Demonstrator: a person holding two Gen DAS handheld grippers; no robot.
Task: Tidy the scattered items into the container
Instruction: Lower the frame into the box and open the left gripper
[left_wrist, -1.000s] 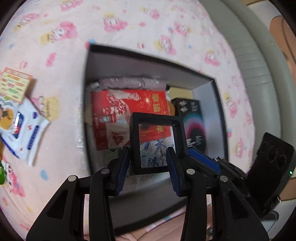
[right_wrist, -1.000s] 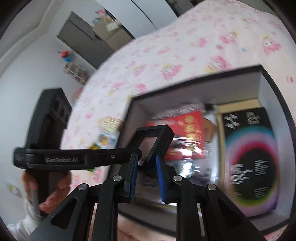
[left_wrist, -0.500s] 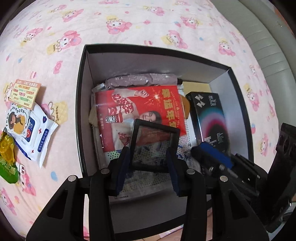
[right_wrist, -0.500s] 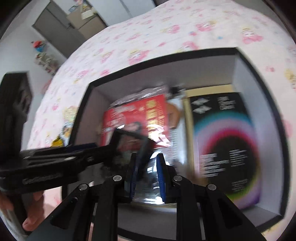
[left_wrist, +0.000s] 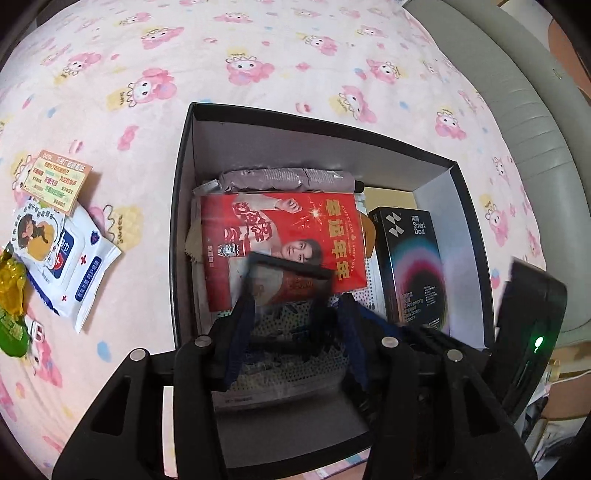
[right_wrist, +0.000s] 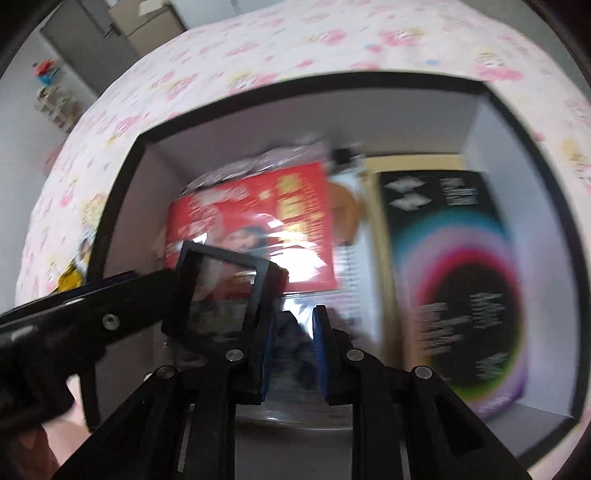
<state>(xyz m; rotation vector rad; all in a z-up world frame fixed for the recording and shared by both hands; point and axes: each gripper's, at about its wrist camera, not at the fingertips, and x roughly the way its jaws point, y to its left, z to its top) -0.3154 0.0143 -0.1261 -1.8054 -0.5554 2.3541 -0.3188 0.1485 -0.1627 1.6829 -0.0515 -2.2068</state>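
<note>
- Left wrist view, far left: a green and yellow wrapper lies on the pink cartoon-print bedsheet, touching a white and blue wipes packet.
- A round cartoon sticker lies on that packet, and an orange printed card overlaps its upper edge. All four are outside the box, well apart from both grippers.
- The black box with pale inner walls sits open on the sheet, just right of those loose items.
- Inside it, a grey foil packet lies along the far wall, with a red printed packet just in front of it and a dotted clear pouch nearer the camera.
- The left gripper hangs over the box's near left part, its blue-padded fingers spread on either side of a black square frame. The frame is blurred and tilted above the red packet; I cannot tell whether the pads touch it.
- Further right in the box, a black carton with a rainbow ring lies flat against the right wall.
- Right wrist view: the right gripper is beside the frame, its fingers slightly parted with nothing between them, over the dotted pouch.
- A grey padded bed edge runs along the right.
</note>
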